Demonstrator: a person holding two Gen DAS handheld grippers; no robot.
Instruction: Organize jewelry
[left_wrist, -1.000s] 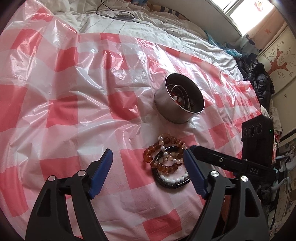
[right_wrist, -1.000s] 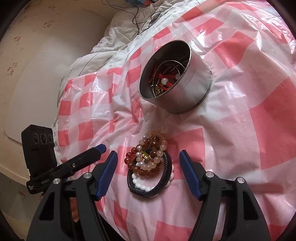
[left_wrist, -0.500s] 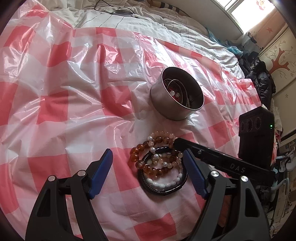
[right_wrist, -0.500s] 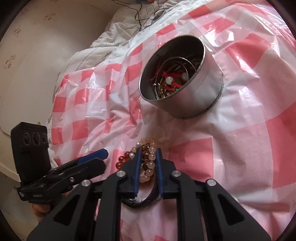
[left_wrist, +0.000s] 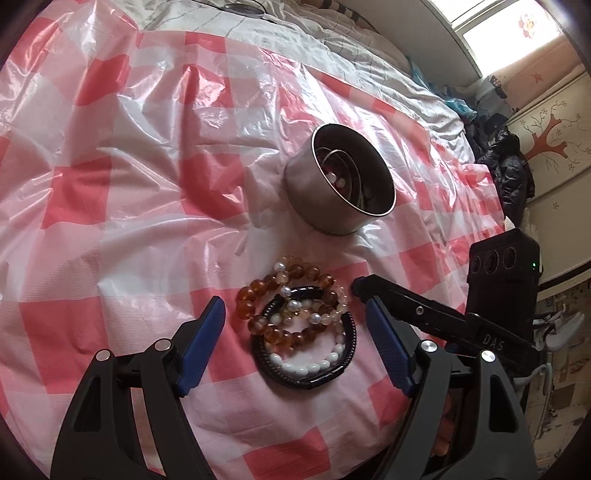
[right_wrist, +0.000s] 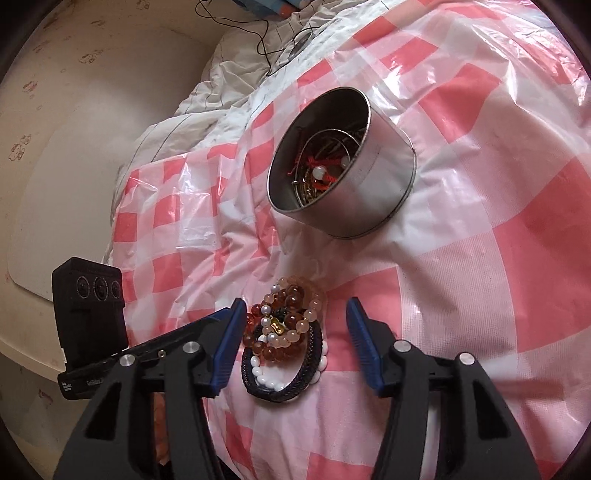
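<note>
Opening, right gripper (right_wrist: 293, 341) straddles bracelets (right_wrist: 284, 350), nothing clamped; left gripper (left_wrist: 295, 343) wide apart, equally near.

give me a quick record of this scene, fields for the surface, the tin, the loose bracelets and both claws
surface: red and white checked plastic sheet over a bed
tin: round, metal, open, tilted, jewelry inside
bracelets: piled on the sheet near the tin, amber beads, white beads, dark braided band
left claw: open, pile between its fingers, untouched
right claw: opening, pile between its fingers, none held
</note>
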